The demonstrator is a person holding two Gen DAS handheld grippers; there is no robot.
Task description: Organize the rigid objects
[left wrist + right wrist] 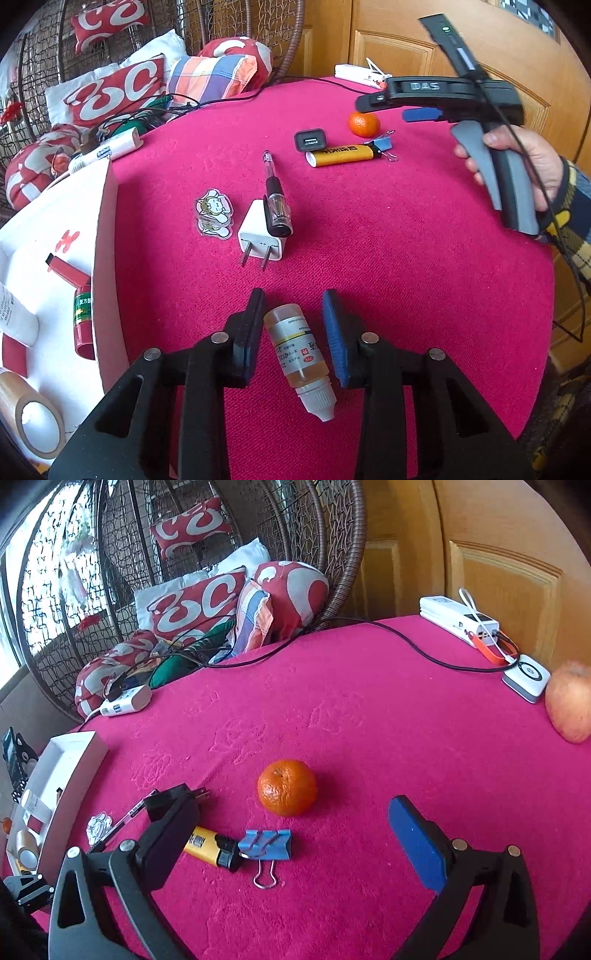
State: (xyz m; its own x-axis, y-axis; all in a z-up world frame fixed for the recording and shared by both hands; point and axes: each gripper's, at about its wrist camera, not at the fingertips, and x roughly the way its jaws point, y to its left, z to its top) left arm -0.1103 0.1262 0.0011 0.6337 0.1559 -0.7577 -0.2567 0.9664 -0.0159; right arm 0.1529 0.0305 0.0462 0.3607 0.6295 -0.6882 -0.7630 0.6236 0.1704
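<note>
On the pink table (pixel 388 266) a small dropper bottle (pixel 295 350) of yellow liquid lies between the fingers of my left gripper (pixel 293 312), which is open with gaps on both sides. Beyond it lie a white plug adapter (pixel 260 230), a pen (pixel 275 195), a cartoon charm (pixel 214 212), a black adapter (pixel 310 141), a yellow lighter (pixel 343 154) and a blue binder clip (pixel 382 144). My right gripper (pixel 291 812) is open and empty, held above the table near the tangerine (pixel 287 792), lighter (pixel 207 845) and clip (pixel 266 844).
A white box (pixel 99 236) at the left holds a red tube (pixel 81 314), tape and other items. A power bank (pixel 458 622), a wireless charger (pixel 526 675) and an apple (pixel 570 701) sit at the far right edge. A cable (pixel 406 642) crosses the back; a wicker chair with cushions stands behind.
</note>
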